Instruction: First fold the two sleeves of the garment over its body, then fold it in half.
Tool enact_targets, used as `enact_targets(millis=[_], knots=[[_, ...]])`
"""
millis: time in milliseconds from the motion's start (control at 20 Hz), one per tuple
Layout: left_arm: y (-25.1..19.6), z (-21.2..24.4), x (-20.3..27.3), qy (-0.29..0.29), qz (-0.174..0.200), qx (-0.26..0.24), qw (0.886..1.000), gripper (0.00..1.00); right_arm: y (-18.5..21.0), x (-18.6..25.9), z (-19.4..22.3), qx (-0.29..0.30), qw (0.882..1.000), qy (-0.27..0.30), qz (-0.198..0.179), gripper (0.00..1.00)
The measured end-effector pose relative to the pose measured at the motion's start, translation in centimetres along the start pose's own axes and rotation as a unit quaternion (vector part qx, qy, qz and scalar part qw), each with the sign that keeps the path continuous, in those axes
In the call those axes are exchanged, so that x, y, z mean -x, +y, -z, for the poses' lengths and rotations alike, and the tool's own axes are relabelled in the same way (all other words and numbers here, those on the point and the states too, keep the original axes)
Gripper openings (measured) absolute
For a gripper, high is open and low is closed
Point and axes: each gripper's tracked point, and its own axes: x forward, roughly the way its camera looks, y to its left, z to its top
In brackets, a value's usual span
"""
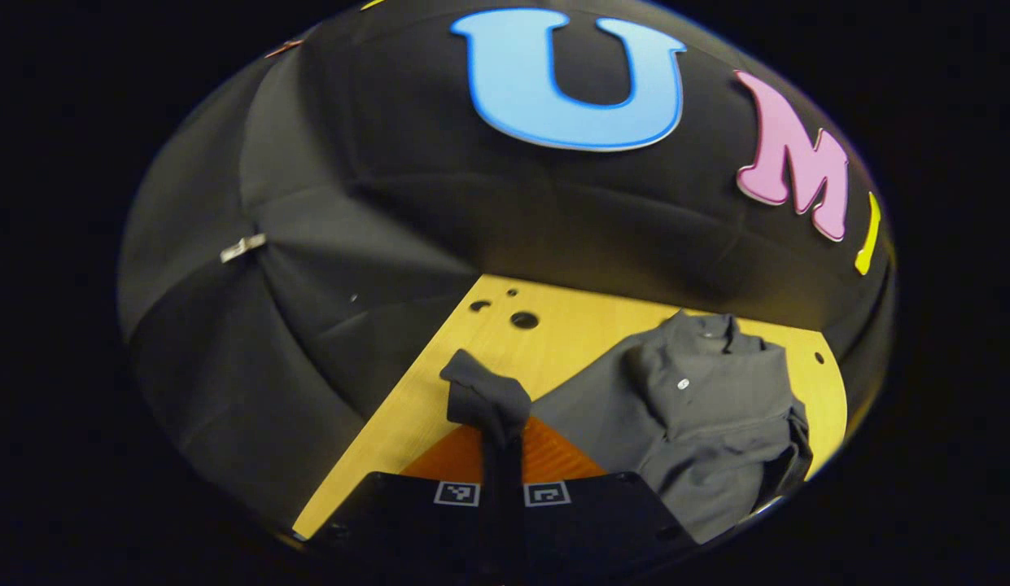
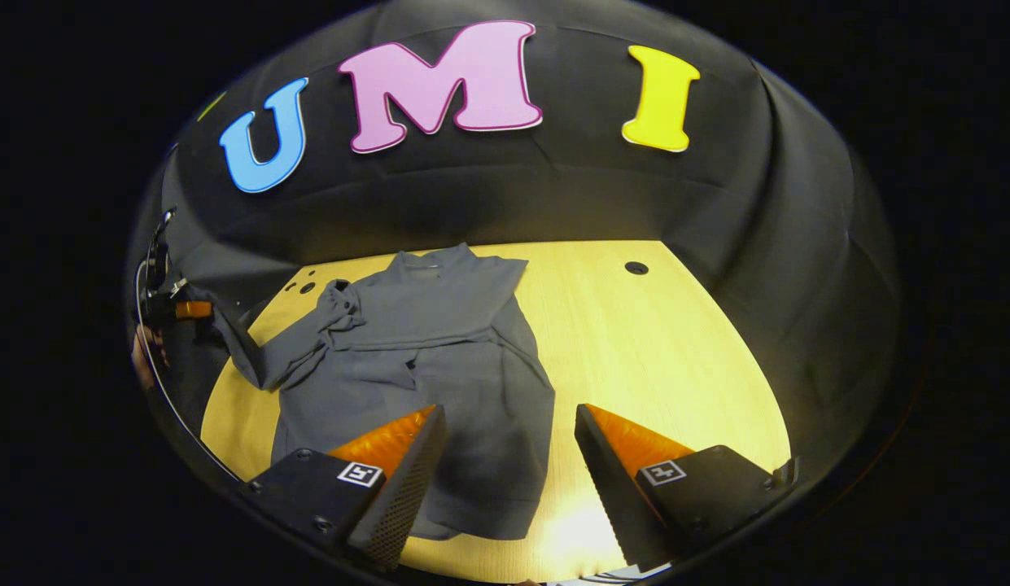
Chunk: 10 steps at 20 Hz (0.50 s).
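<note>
In the left gripper view, the bench [image 1: 570, 325] shows as a wedge of pale wood that narrows toward the booth wall, with a few round holes [image 1: 523, 320] near its far left corner. Bare wood runs along the bench's left edge, from the holes down to the left gripper [image 1: 502, 443]. Its jaws are closed together on the cuff end of the garment's sleeve [image 1: 482, 396], which stands up above the tips as a dark bunch, lifted clear of the wood. To the right of it lies the body of the grey garment [image 1: 700, 423], collar toward the far edge, rumpled and reaching nearly to the bench's right edge.

In the right gripper view, the left gripper [image 2: 179, 309] appears far off at the bench's left edge, with the sleeve [image 2: 260, 350] stretched from it across to the garment's shoulder. The garment [image 2: 439, 358] lies flat on the left half of the bench [image 2: 675, 342], collar at the far edge and hem at the near edge. The whole right half of the bench is open wood, with one hole [image 2: 636, 267] near the far right corner. The right gripper [image 2: 509, 464] hangs above the near edge, its jaws spread wide and gripping nothing; the left finger sits over the garment's lower part, the right finger over bare wood beside the hem.
</note>
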Motion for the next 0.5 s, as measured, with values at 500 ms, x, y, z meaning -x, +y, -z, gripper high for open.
enact_targets(millis=[500], knots=[[-18.0,-4.5,-3.3,-0.017,0.108,-0.027,0.994,0.05,-3.9,0.1,1.4,-0.034,0.999,0.009,0.016,0.97]])
